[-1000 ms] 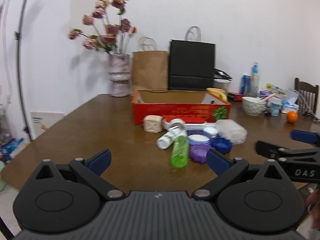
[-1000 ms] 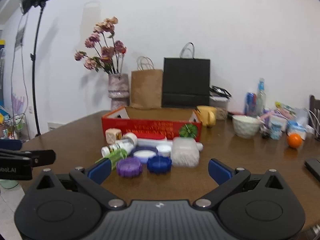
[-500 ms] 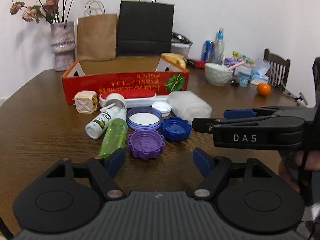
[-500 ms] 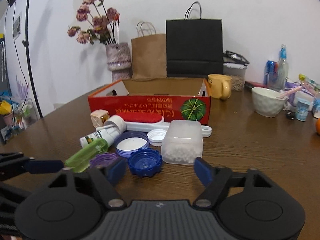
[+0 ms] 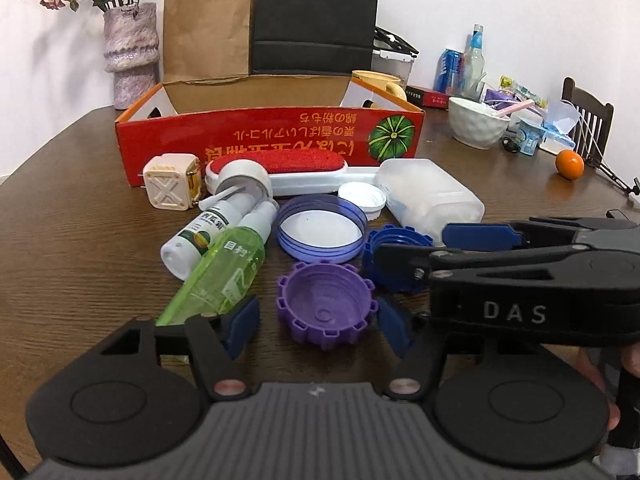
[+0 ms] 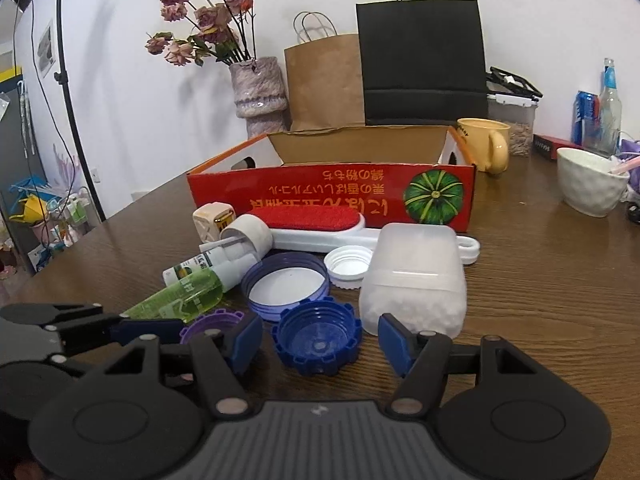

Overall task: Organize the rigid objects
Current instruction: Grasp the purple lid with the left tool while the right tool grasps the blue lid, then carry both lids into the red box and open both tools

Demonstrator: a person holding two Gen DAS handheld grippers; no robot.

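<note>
My left claw point(image 5: 318, 318) has moved in since a moment ago, jaws spread around the ridged purple plastic cap point(image 5: 326, 304) before the red cardboard box point(image 5: 272, 136). My right claw point(image 6: 320, 342), likewise closer, gapes around the ridged blue plastic cap point(image 6: 318, 340) beside it.

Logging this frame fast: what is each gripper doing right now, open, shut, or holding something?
Left gripper: open, holding nothing, its fingers either side of the purple cap.
Right gripper: open, holding nothing, its fingers either side of the blue cap.
</note>
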